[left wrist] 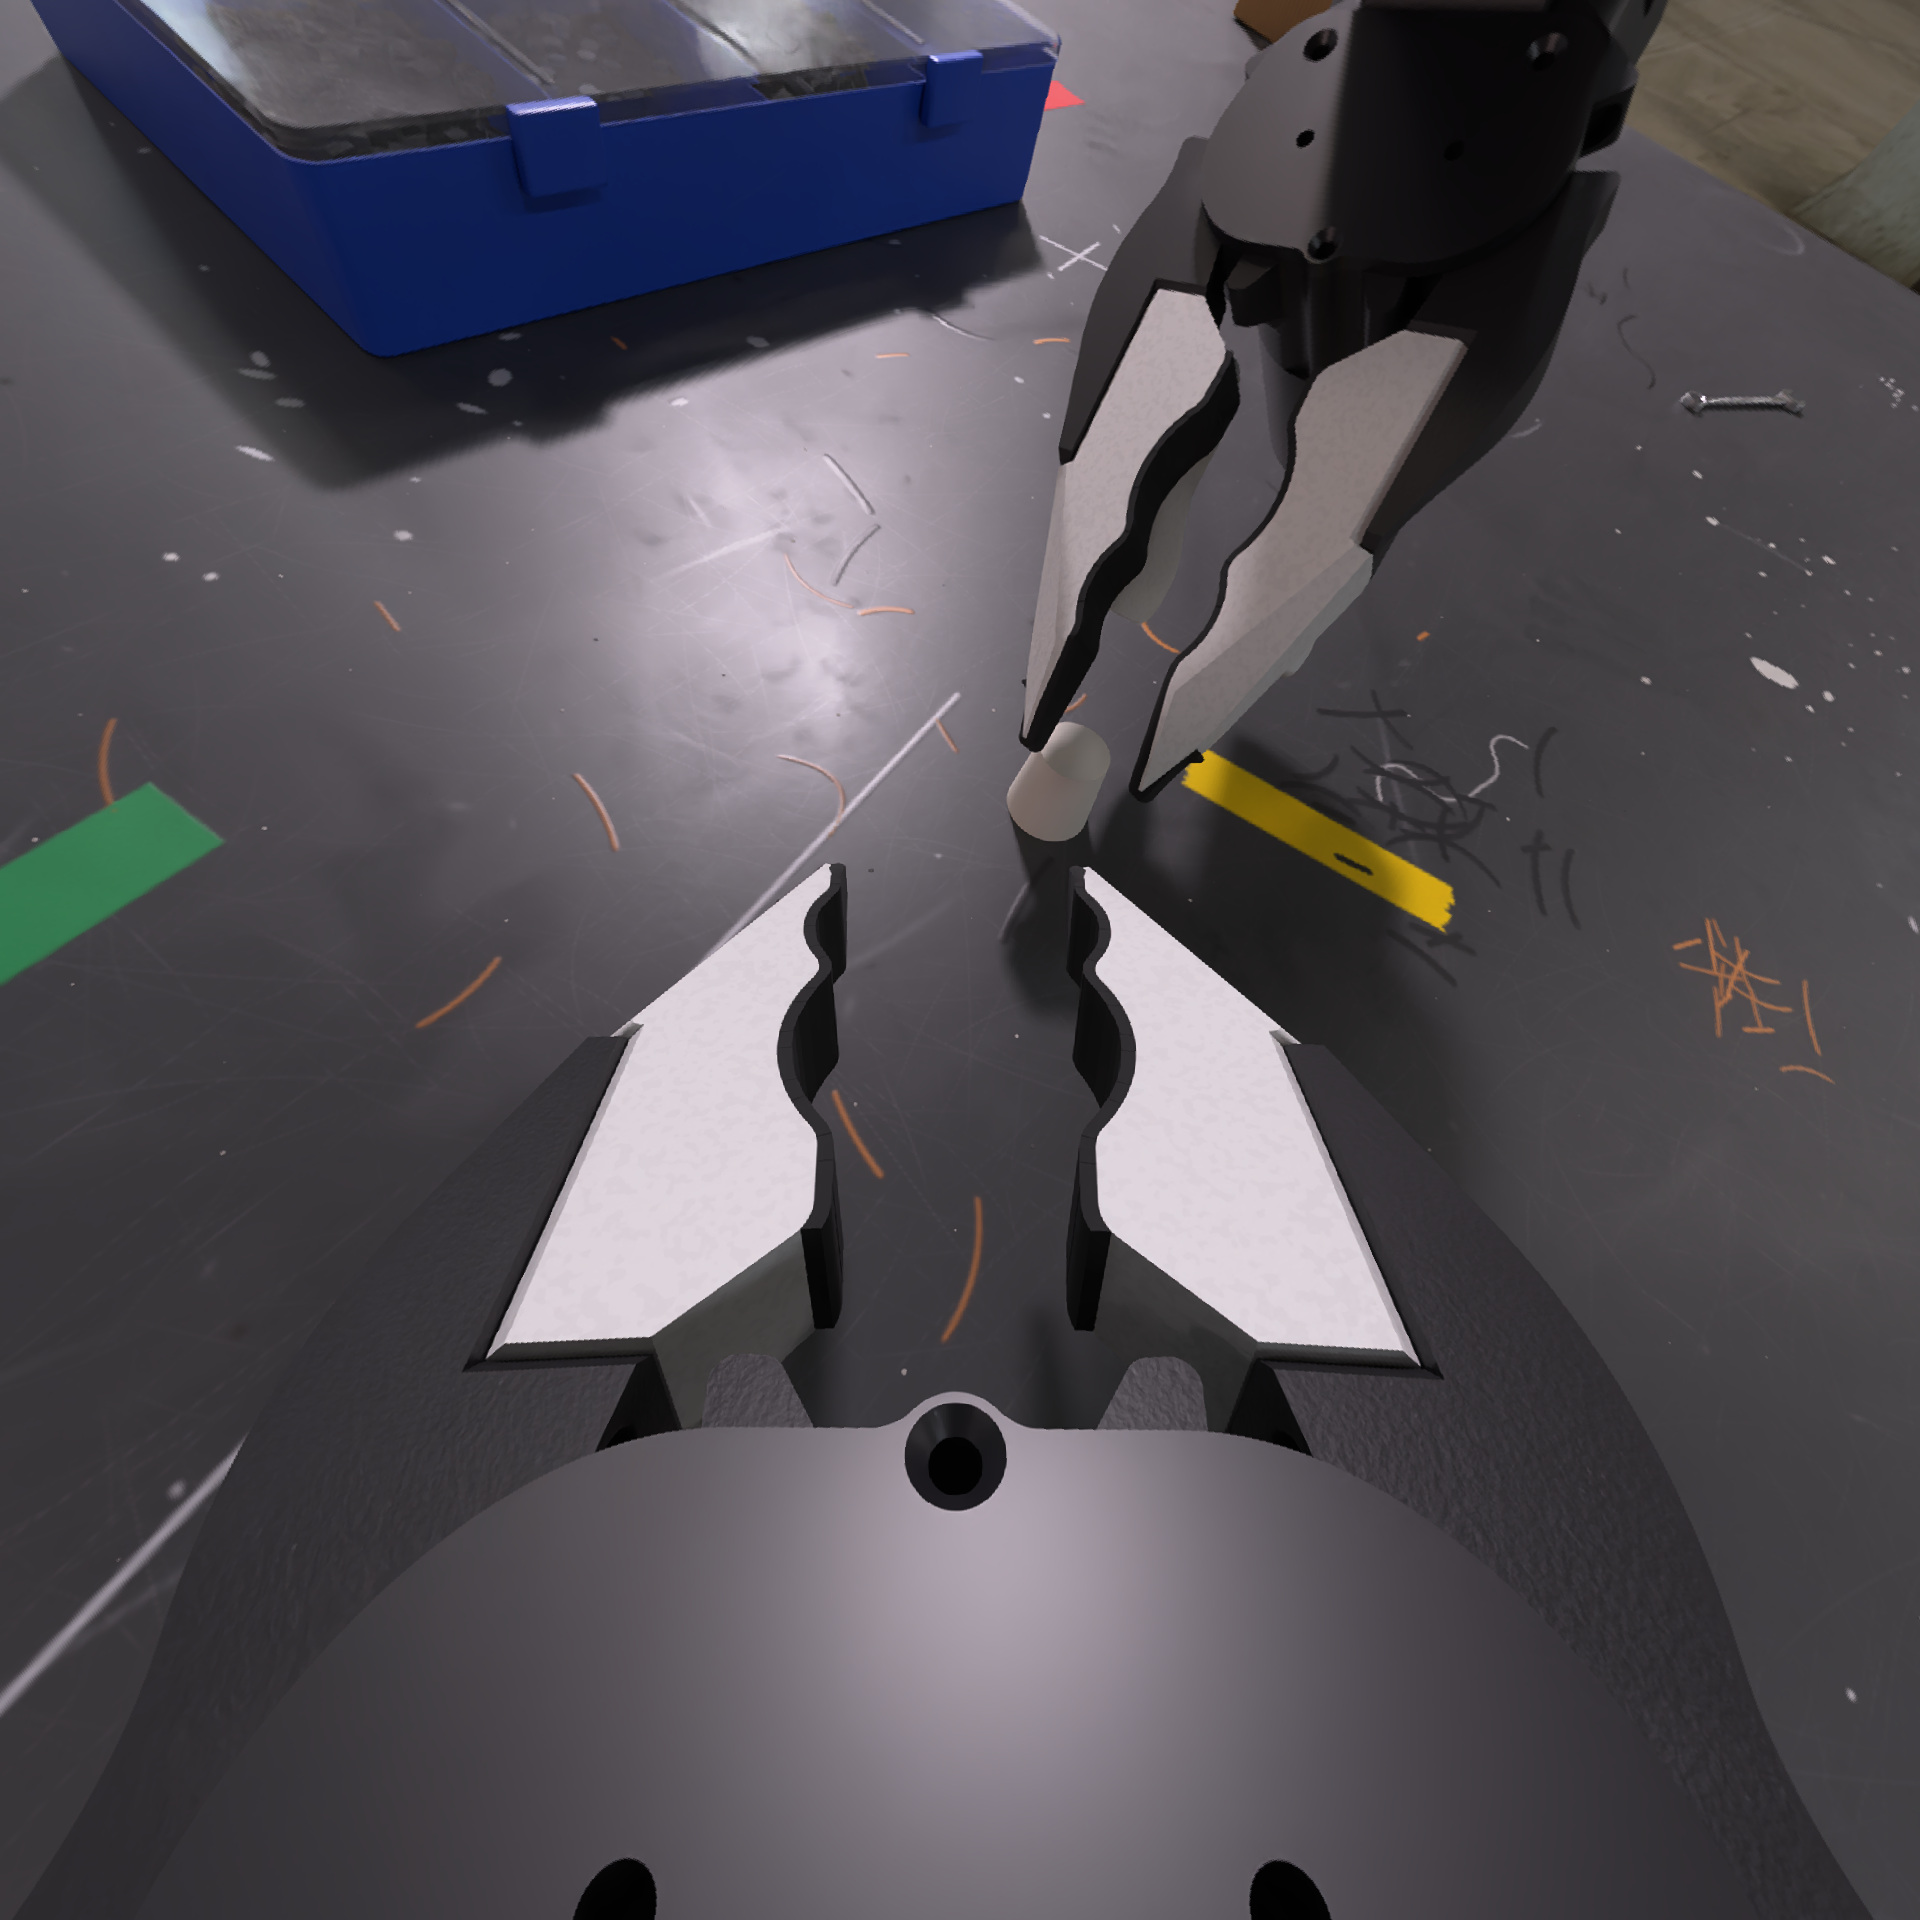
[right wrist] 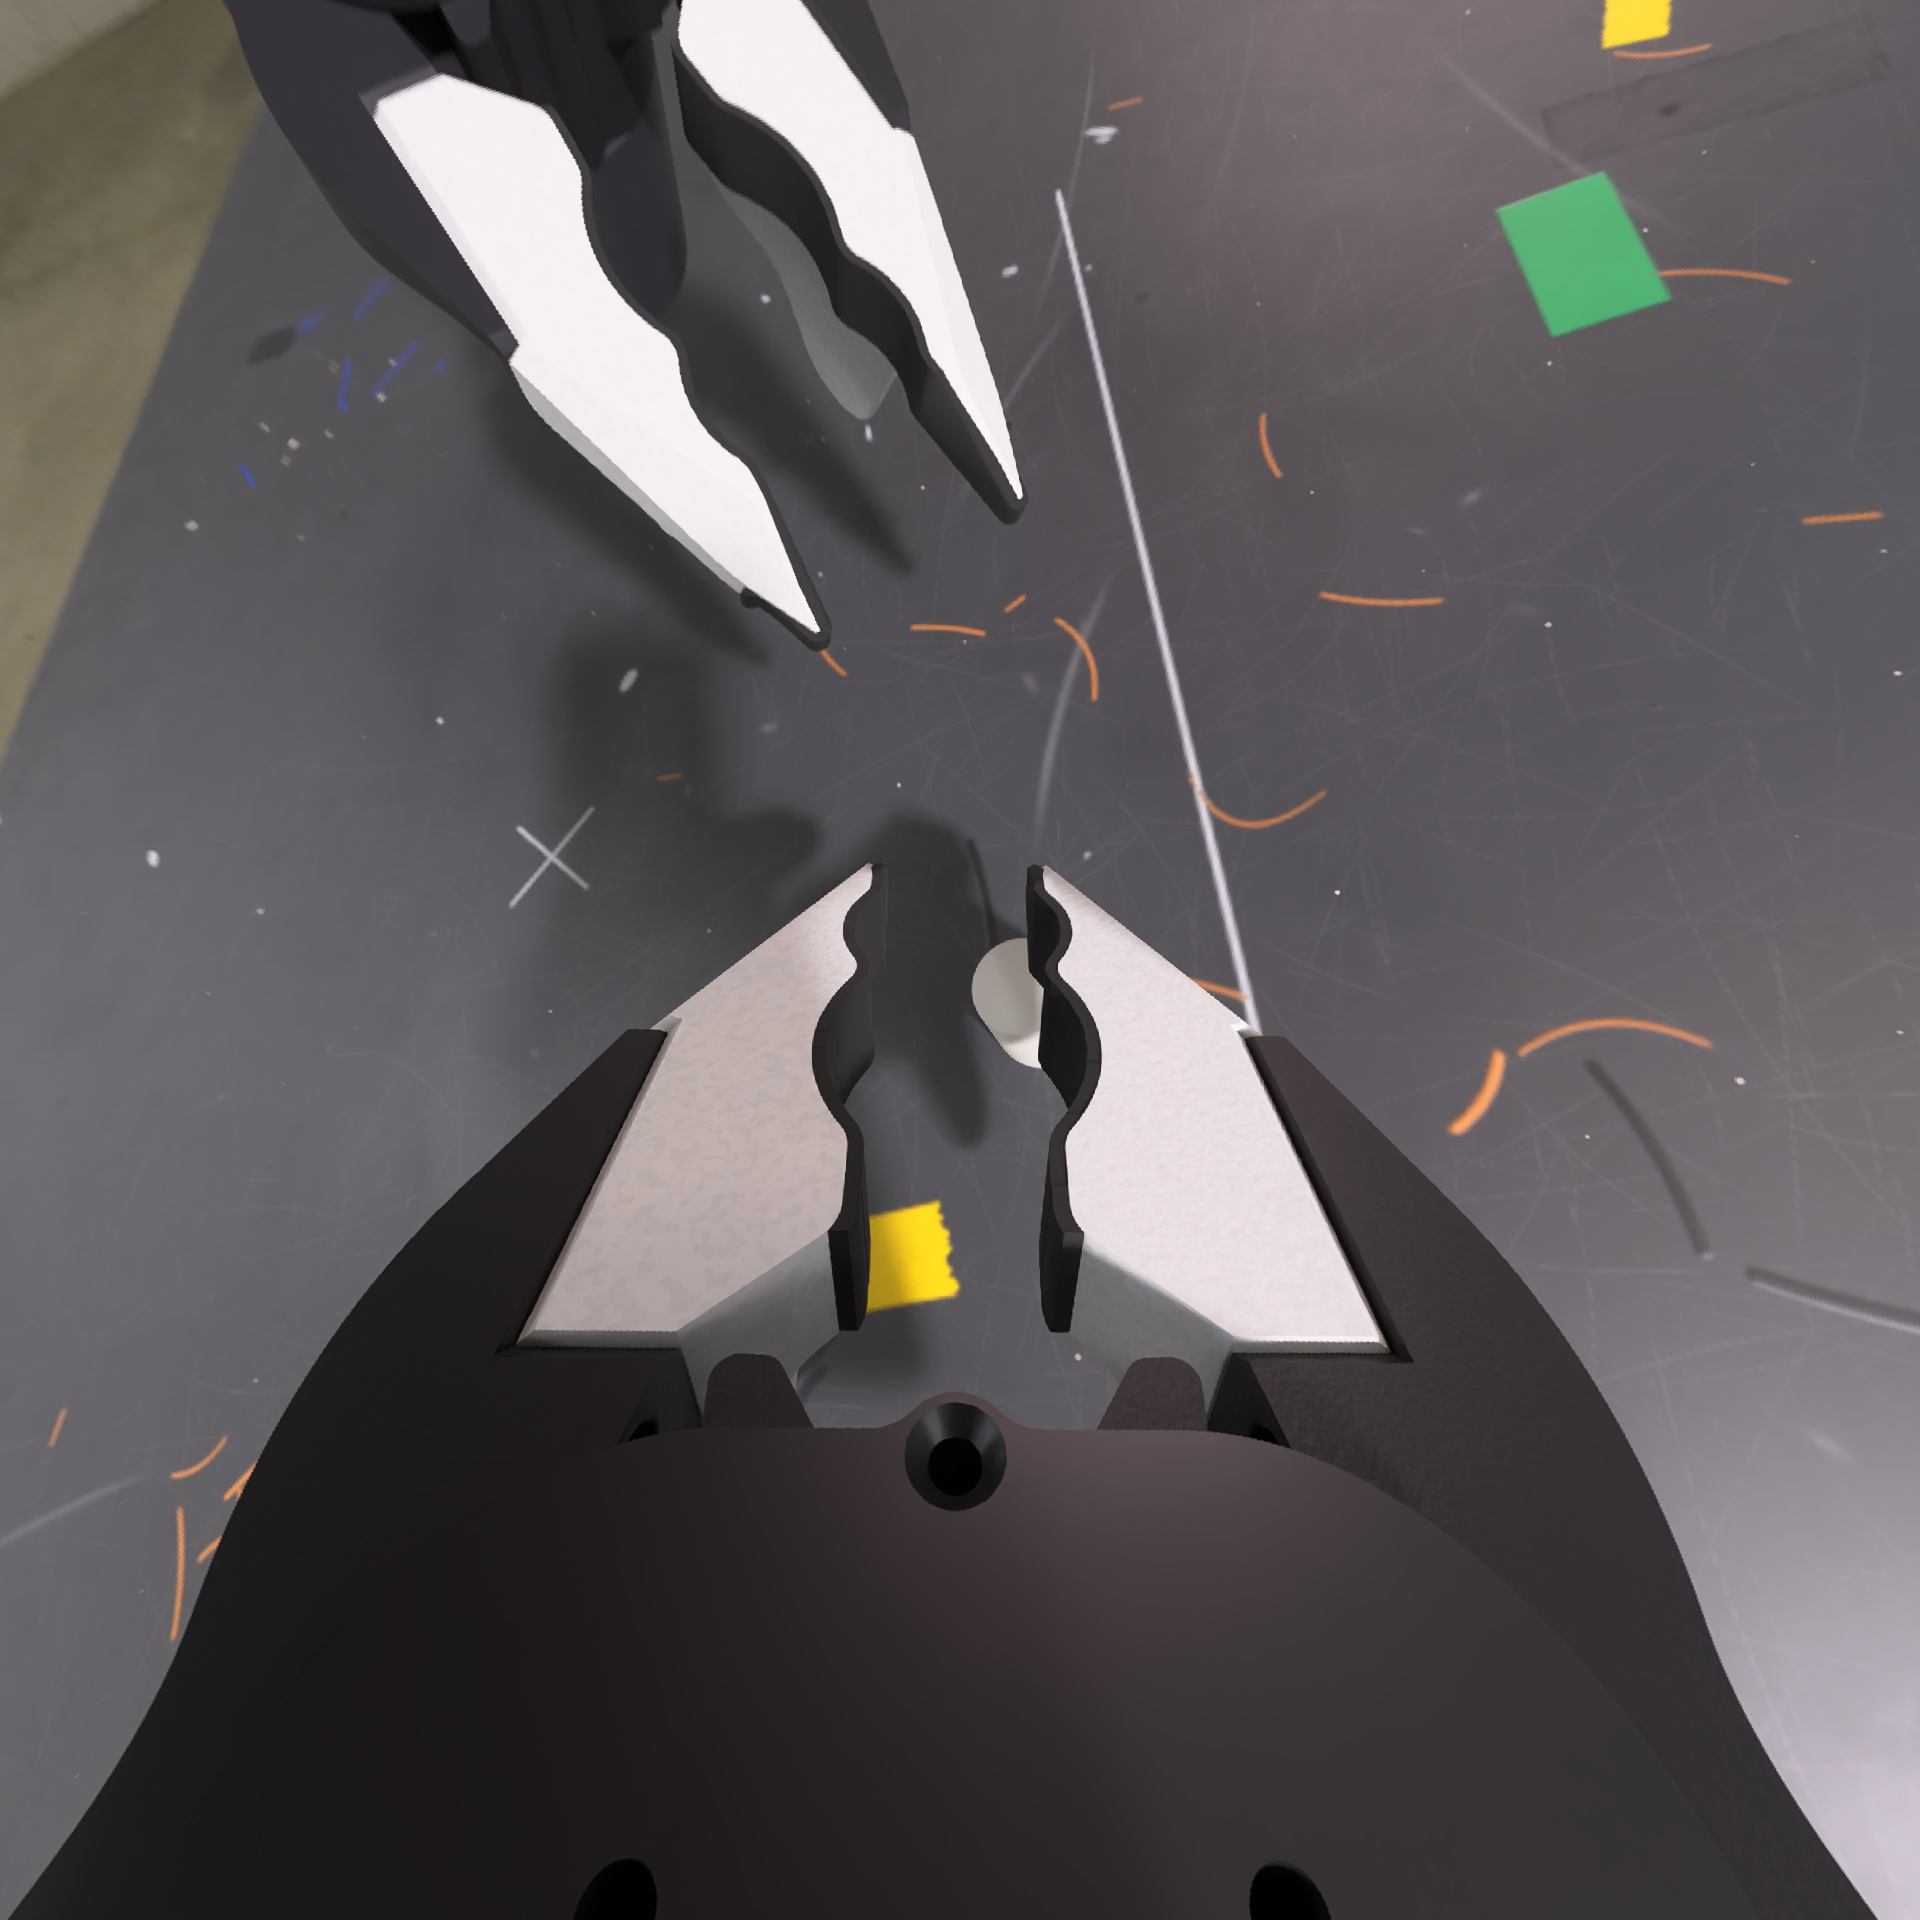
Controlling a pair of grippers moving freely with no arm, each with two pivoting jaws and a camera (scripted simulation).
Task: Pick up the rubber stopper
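The rubber stopper [left wrist: 1058, 779] is a small pale grey tapered plug lying on its side on the dark table. My right gripper [left wrist: 1091, 769] comes down over it from the far right, open, with one fingertip touching the stopper's top and the other to its right. In the right wrist view the stopper [right wrist: 1006, 992] shows between the fingers, against the right-hand finger, partly hidden by it; the right gripper [right wrist: 956, 878] is open. My left gripper [left wrist: 956, 878] is open and empty, just short of the stopper; it also shows in the right wrist view [right wrist: 914, 577].
A blue box with a clear lid [left wrist: 582, 166] stands at the far left. Yellow tape [left wrist: 1320, 836] lies right of the stopper, green tape [left wrist: 94, 873] at the left. A screw [left wrist: 1740, 402] lies far right. Wire scraps litter the table. The table edge [right wrist: 114, 436] runs along the left.
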